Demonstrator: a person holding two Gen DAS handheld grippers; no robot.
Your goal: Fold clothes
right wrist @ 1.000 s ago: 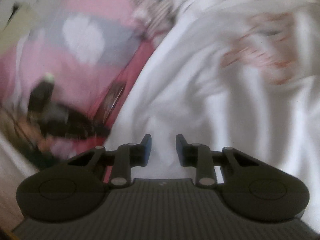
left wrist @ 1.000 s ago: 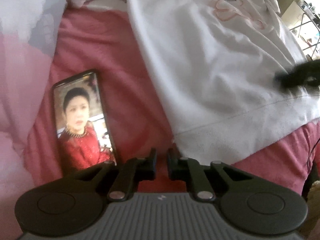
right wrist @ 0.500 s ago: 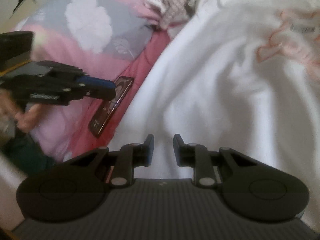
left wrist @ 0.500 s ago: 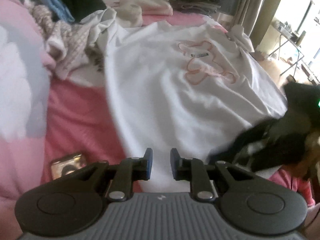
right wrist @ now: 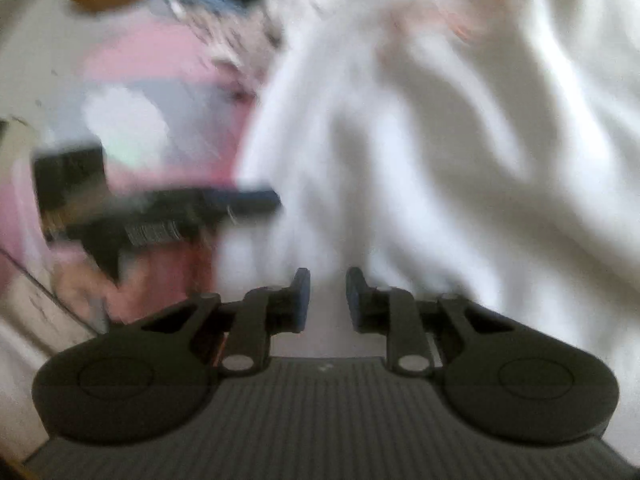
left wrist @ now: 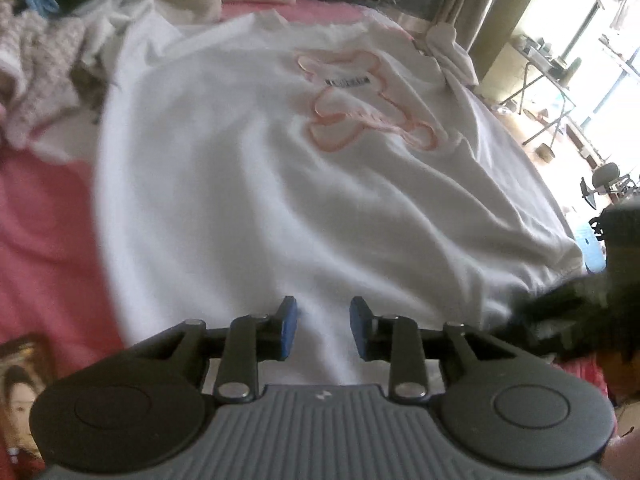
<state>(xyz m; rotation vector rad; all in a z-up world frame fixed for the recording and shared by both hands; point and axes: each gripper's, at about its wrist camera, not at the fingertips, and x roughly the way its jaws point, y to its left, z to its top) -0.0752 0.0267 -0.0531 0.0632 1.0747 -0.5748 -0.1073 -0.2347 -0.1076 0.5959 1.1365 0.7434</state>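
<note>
- The step in hand looks like taking hold of the near hem of the white T-shirt (left wrist: 280,184), one gripper at each lower corner, before a first fold.
- To do it well, each gripper should pinch only the hem's layers, not the pink bedsheet (left wrist: 44,216) beneath, and both should lift evenly so the cloth stays flat.
- The left gripper (left wrist: 323,328) has just been opening; its jaws stand apart with nothing pressed between them. The shirt's near edge lies right ahead, filling the middle of the left wrist frame.
- The right gripper (right wrist: 327,300) has its jaws narrowly apart, having closed slightly, and clamps nothing. Shirt fabric fills the centre and right of its blurred frame.
- A phone (left wrist: 20,392) lies at the lower left, just beside the shirt; keep clear of it.
</note>
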